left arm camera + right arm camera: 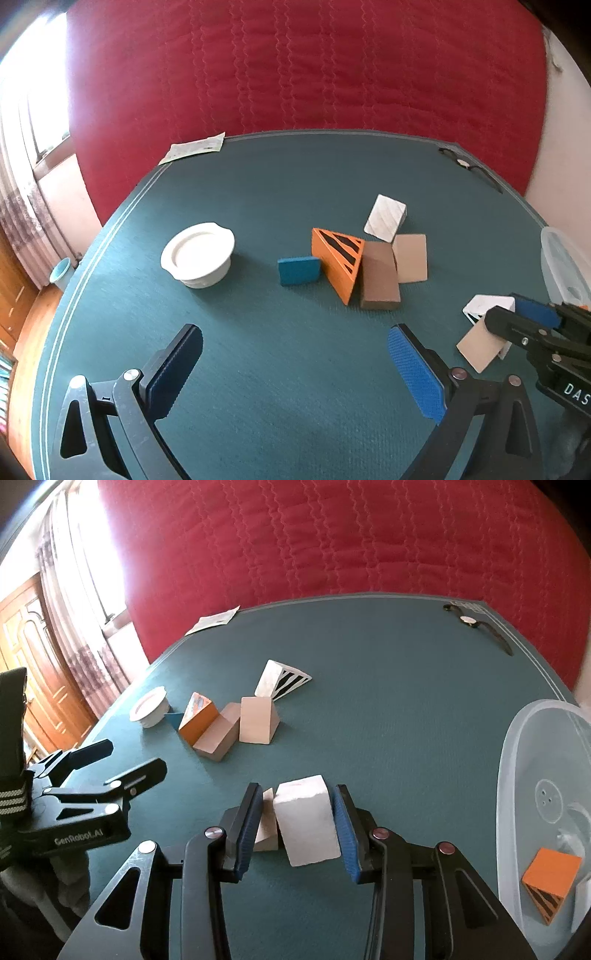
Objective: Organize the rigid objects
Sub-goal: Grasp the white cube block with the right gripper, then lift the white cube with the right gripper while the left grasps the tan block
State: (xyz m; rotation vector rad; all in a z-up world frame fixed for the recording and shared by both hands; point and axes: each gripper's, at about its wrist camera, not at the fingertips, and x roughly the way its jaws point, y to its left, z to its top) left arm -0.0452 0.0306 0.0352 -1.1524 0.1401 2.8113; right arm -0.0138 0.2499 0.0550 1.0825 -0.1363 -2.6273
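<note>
Your right gripper (297,823) squeezes 2 blocks, the white block (308,823) and a tan wedge (266,825). Lift carefully, or the wedge slips out. Your left gripper (295,373) is wide open.

We see the left gripper (295,369) across the bottom of its own wrist view: black angular arms with triangular cut-outs, round silver screws at the joints, and blue ribbed pads (415,373) lining the jaws. The right gripper (295,827), at the bottom centre of its view, is built the same. At the left edge of the right wrist view, the other gripper's body reads "GenRobot.AI" in white, beside a black strap (13,797) with white stripes.
</note>
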